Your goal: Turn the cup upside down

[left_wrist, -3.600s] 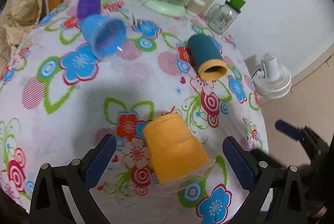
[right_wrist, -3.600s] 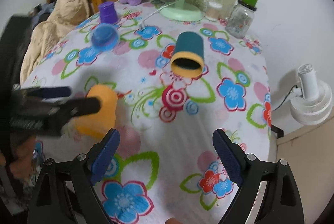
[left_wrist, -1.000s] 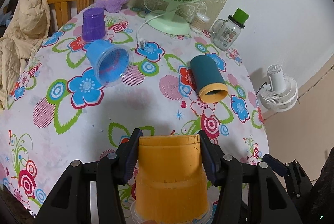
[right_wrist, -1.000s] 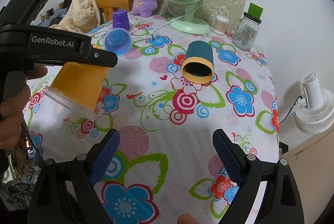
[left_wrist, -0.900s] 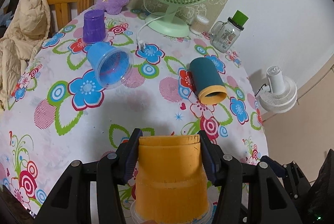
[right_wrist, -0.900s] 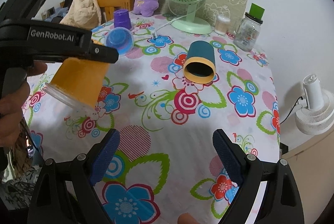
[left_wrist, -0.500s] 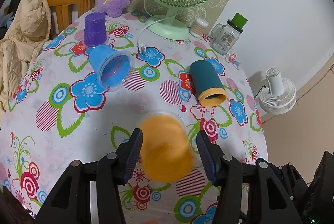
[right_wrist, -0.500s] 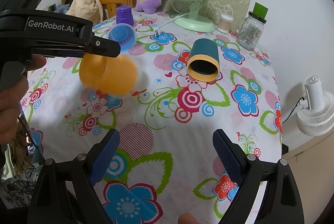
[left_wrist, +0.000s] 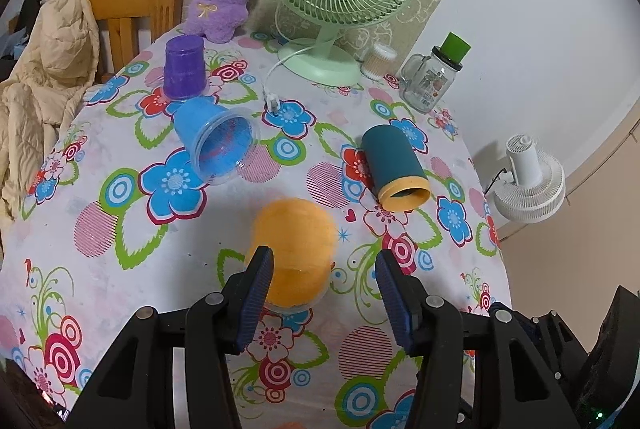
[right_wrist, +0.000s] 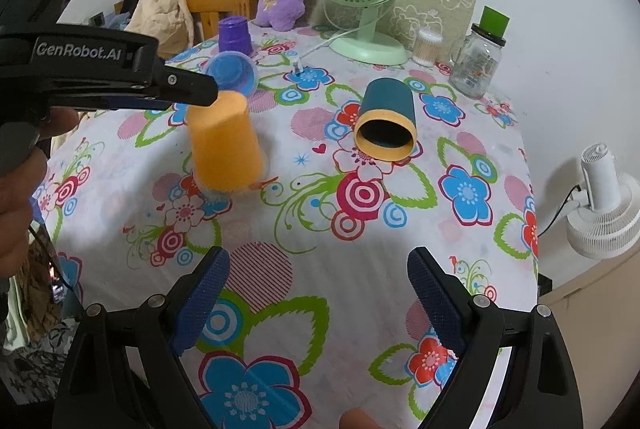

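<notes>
Left gripper point(left_wrist: 324, 285): jaws apart, clear of the orange cup point(left_wrist: 294, 249), which stands mouth-down on the table point(right_wrist: 360, 269) just ahead; release apparently made so it rests on its rim. Right gripper point(right_wrist: 318, 303): jaws wide apart, empty, well back. Teal cup point(right_wrist: 386, 119) and blue cup point(left_wrist: 214, 143) lie sideways, unflipped.

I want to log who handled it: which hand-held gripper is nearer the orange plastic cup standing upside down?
Left. The left hand-held gripper is open right at the orange plastic cup, straddling it. The right hand-held gripper is open nearer the table's front edge, well clear.
</notes>
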### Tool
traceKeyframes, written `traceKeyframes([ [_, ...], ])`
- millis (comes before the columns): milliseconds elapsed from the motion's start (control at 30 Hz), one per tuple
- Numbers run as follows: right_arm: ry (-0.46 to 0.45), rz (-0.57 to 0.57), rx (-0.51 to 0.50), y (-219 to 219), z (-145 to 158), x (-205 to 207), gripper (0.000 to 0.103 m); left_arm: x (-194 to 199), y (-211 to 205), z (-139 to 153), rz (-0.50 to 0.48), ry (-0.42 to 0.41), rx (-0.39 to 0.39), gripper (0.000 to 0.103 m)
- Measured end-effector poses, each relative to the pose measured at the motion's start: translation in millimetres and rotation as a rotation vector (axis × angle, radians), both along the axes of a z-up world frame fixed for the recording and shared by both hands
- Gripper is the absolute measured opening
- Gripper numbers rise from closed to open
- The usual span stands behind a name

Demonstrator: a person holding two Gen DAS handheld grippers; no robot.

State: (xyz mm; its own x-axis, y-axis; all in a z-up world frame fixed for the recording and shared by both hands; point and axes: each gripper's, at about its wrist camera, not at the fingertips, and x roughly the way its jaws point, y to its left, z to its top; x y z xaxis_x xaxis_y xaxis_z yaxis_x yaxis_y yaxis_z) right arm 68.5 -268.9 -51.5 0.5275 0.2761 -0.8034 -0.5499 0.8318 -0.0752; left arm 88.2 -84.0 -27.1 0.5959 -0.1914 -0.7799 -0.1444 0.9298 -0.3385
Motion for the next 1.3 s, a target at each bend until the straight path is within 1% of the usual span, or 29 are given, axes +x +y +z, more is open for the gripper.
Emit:
traceKeyframes([
  [133, -0.003, -0.011, 0.007, 1, 1, 1, 0.092, -3, 2, 0, 0.002, -0.004, 0.001, 0.057],
  [267, -0.014, -0.018, 0.016, 5, 5, 1, 0.092, -8, 7, 1, 0.011, -0.013, 0.005, 0.063],
  [333, -0.028, -0.024, 0.021, 6, 8, 2, 0.092, -10, 10, 2, 0.017, -0.019, 0.004, 0.073],
  [400, -0.045, -0.04, 0.033, 8, 13, 3, 0.092, -14, 14, 3, 0.02, -0.034, 0.007, 0.081],
  [533, -0.067, -0.055, 0.066, 15, 24, 6, 0.092, -20, 19, 4, 0.032, -0.049, 0.018, 0.085],
  [733, -0.123, -0.077, 0.082, 28, 39, 7, 0.092, -29, 32, 12, 0.072, -0.085, 0.015, 0.086],
  [1000, -0.198, -0.118, 0.104, 39, 60, 2, 0.093, -44, 46, 28, 0.115, -0.159, 0.055, 0.087],
  [1067, -0.213, -0.13, 0.103, 42, 64, 0, 0.096, -48, 50, 31, 0.123, -0.173, 0.06, 0.087],
  [1200, -0.229, -0.147, 0.114, 47, 71, -5, 0.097, -58, 57, 36, 0.133, -0.207, 0.076, 0.087],
  [1300, -0.258, -0.158, 0.124, 52, 79, -11, 0.097, -62, 61, 39, 0.13, -0.23, 0.084, 0.088],
])
